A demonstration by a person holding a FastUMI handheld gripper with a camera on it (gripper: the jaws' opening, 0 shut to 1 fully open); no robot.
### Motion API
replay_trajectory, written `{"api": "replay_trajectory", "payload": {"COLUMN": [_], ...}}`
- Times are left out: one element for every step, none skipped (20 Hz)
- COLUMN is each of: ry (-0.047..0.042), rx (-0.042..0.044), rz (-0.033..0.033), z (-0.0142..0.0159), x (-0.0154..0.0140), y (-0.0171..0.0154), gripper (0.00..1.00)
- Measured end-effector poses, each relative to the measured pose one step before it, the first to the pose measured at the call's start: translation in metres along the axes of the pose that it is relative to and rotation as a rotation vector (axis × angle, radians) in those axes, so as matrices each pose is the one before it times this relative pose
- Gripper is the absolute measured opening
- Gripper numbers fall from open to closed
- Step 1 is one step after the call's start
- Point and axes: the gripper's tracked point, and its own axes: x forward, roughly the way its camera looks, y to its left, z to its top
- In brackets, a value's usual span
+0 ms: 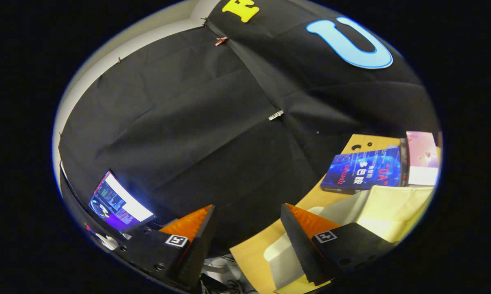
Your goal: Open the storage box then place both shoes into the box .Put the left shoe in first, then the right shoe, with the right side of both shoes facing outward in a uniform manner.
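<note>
My gripper (247,206) is open, its two fingers wide apart with nothing between them. It is tilted and points mostly at the black cloth wall. A pale, cream-coloured storage box (396,204) lies on the wooden table (249,253), partly under and beyond the right finger (306,228). I cannot tell whether the box's lid is open or closed. The left finger (196,228) hangs off the table's edge.
A blue book-like box (361,169) and a pink and white box (421,157) stand at the back of the table behind the storage box. A lit screen (121,202) sits beyond the left finger. Cables (225,277) lie below the table edge.
</note>
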Motion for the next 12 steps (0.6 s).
{"api": "replay_trajectory", "payload": {"ry": [-0.00127, -0.00465, -0.00858, -0.01072, -0.01234, -0.01105, -0.00957, -0.01195, -0.00867, -0.0075, -0.00607, -0.00473], "rx": [-0.00783, -0.00439, -0.0043, -0.00512, -0.00307, 0.00366, 0.00203, -0.00183, -0.00204, -0.00199, 0.00058, -0.00417], "rz": [-0.01227, -0.01543, -0.02107, -0.02453, -0.02338, -0.0222, -0.02665, -0.03207, -0.03509, -0.03505, -0.03606, -0.04071], "z": [0.00117, 0.00148, 0.00166, 0.00301, 0.00264, 0.00223, 0.00259, 0.00251, 0.00256, 0.00125, 0.00164, 0.00086], "x": [-0.01026, -0.01282, -0.0131, -0.015, -0.01464, -0.01502, -0.0163, -0.01719, -0.01658, -0.01611, -0.01499, -0.01479], "y": [-0.0036, -0.00581, -0.00843, -0.01031, -0.01096, -0.00913, -0.01332, -0.01456, -0.01678, -0.01793, -0.01744, -0.01871], "gripper": [0.96, 0.97, 0.97, 0.97, 0.96, 0.97, 0.96, 0.97, 0.96, 0.96, 0.96, 0.97]}}
